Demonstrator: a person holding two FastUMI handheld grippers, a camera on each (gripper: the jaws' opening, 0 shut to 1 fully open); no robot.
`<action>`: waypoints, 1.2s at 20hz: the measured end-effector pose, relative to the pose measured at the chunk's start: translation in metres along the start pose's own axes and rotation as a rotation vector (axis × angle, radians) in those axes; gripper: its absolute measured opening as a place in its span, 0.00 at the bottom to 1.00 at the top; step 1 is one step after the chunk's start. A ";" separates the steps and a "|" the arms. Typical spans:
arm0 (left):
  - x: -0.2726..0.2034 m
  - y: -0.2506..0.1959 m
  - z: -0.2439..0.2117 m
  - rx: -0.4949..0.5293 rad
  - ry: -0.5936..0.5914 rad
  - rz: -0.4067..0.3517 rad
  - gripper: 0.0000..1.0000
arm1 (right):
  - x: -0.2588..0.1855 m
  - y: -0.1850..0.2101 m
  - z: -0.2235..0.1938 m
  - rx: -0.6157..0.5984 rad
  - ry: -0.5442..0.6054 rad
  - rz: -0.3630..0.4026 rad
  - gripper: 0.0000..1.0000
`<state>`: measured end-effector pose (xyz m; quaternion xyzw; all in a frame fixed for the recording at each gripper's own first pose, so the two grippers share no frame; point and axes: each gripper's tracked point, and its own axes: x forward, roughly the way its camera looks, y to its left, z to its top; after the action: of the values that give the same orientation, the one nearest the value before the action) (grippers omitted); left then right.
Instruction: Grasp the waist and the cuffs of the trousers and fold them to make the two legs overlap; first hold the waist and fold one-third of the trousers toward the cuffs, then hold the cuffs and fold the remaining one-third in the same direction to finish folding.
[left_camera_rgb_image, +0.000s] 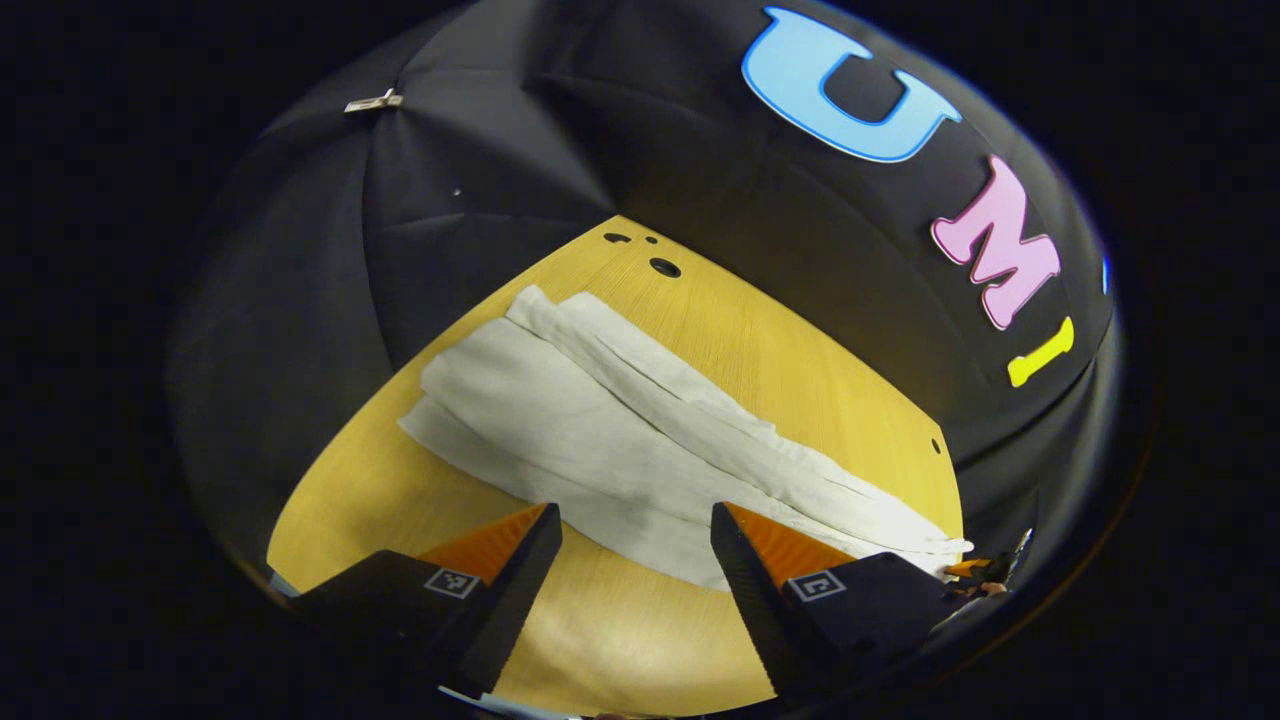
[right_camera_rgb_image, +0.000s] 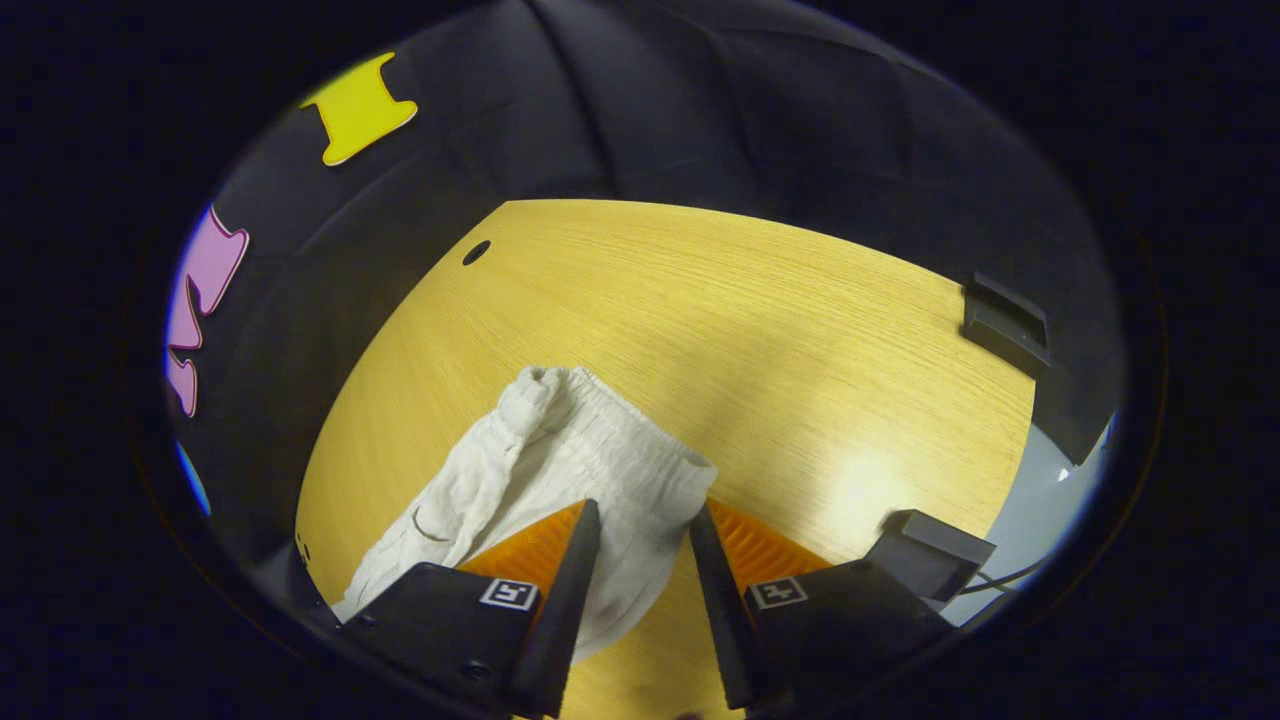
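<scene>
With the white trousers (left_camera_rgb_image: 620, 440) lying flat across the centre of the counter (left_camera_rgb_image: 800, 360) and both left gripper (left_camera_rgb_image: 635, 545) and right gripper (right_camera_rgb_image: 645, 540) jaws released, a shallow pinch at the waistband (right_camera_rgb_image: 610, 420) could catch only one layer, so the legs slide apart.

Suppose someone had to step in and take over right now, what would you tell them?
Left tool: open, hovering over the near edge of the trousers, holding nothing.
Right tool: open, poised over the waist, not yet gripping.
The trousers lie stretched lengthwise on the wooden table, the legs look already overlapped.
Left to do: grip the waist, fold one third toward the cuffs, then fold the cuffs over.
</scene>
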<state>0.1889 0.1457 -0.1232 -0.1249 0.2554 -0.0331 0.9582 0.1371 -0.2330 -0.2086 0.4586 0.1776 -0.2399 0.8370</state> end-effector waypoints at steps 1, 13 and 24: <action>0.001 0.003 0.000 -0.019 0.004 0.004 0.95 | -0.006 0.001 -0.005 0.001 0.012 0.017 0.43; 0.033 0.035 -0.013 -0.285 0.046 0.065 0.96 | -0.018 0.005 0.004 -0.082 -0.034 0.085 0.18; 0.088 0.018 0.032 -0.271 -0.001 0.060 0.96 | -0.017 0.007 0.003 -0.110 -0.016 0.106 0.18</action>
<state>0.2811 0.1589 -0.1434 -0.2453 0.2605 0.0305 0.9333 0.1273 -0.2280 -0.1941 0.4187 0.1591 -0.1888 0.8739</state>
